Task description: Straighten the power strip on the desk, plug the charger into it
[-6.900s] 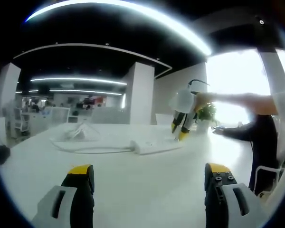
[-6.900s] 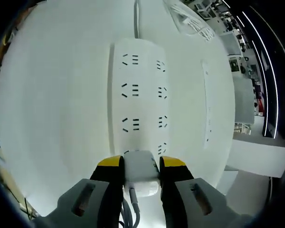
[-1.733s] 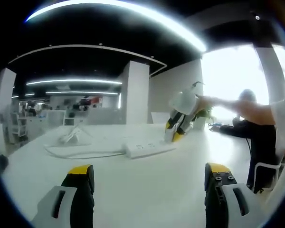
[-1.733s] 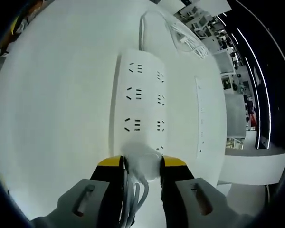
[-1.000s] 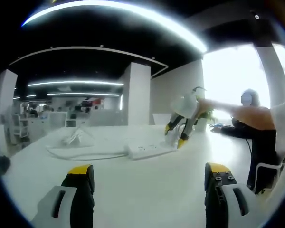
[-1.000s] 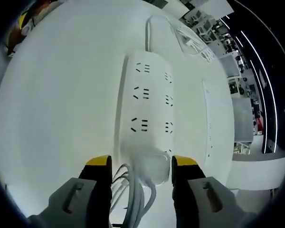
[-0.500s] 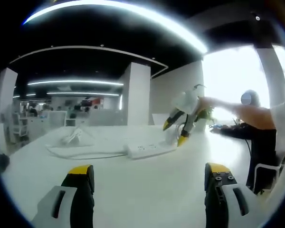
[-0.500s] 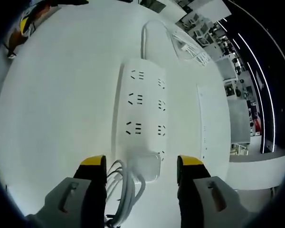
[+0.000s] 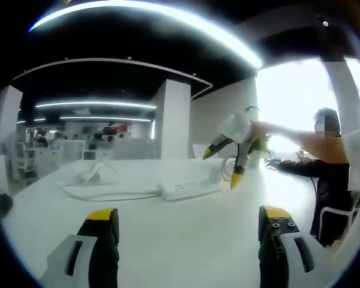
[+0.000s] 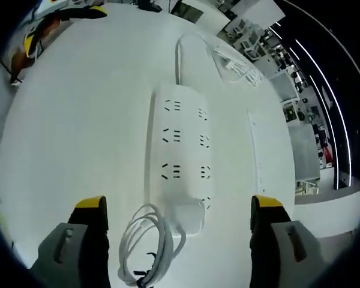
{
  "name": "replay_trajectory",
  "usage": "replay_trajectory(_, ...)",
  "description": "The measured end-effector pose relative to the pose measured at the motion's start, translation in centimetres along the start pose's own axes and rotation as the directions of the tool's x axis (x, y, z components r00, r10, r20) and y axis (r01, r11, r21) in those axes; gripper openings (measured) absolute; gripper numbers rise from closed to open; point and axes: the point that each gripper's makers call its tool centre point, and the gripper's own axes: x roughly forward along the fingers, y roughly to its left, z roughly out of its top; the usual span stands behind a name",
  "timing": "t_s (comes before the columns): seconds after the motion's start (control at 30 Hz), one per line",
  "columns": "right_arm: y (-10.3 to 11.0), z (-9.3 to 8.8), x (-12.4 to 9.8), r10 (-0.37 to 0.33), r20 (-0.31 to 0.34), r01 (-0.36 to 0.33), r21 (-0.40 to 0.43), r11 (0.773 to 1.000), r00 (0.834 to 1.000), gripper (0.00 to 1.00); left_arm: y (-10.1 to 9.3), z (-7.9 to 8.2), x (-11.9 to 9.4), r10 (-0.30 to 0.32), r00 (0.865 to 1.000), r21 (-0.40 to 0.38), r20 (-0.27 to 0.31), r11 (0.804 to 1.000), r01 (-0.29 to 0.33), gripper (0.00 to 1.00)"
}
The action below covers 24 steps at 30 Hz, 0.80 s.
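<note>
The power strip [image 10: 181,147] lies flat on the white bench [image 10: 78,120], and the white charger [image 10: 188,217] sits plugged into the socket at its near end, just beyond the right gripper [image 10: 179,223]. That gripper hovers above the strip with its yellow-tipped jaws spread wide and released, one on each side of the charger and touching neither it nor the strip. The charger's cable [image 10: 145,243] lies in loose loops on the bench beside the charger. At the far end of the strip its own cord [image 10: 181,51] curves away, and near it lies what looks like a bundle of white cables [image 10: 235,60], though it is too small to be sure. In the left gripper view, the left gripper [image 9: 189,219] is held low over the bench [image 9: 186,240], jaws apart and grasping nothing, well short of the power strip [image 9: 189,189]. Above the strip's right end hangs the right gripper [image 9: 221,162], held out by a person's arm [image 9: 300,135].
</note>
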Motion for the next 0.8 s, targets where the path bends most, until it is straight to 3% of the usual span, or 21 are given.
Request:
replay_trajectory(0.4,0.0,0.8,-0.7,0.000,0.056,-0.001,0.024,1.000,0.998,1.00,0.1,0.0,-0.1,0.002,1.000,0.002,-0.003,1.000,-0.002,0.99)
replay_trajectory(0.8,-0.4,1.6,-3.3,-0.015,0.139,0.002,0.090,0.996,0.990,1.00,-0.3,-0.2,0.3,-0.010,1.000,0.001,-0.010,1.000,0.010,0.99)
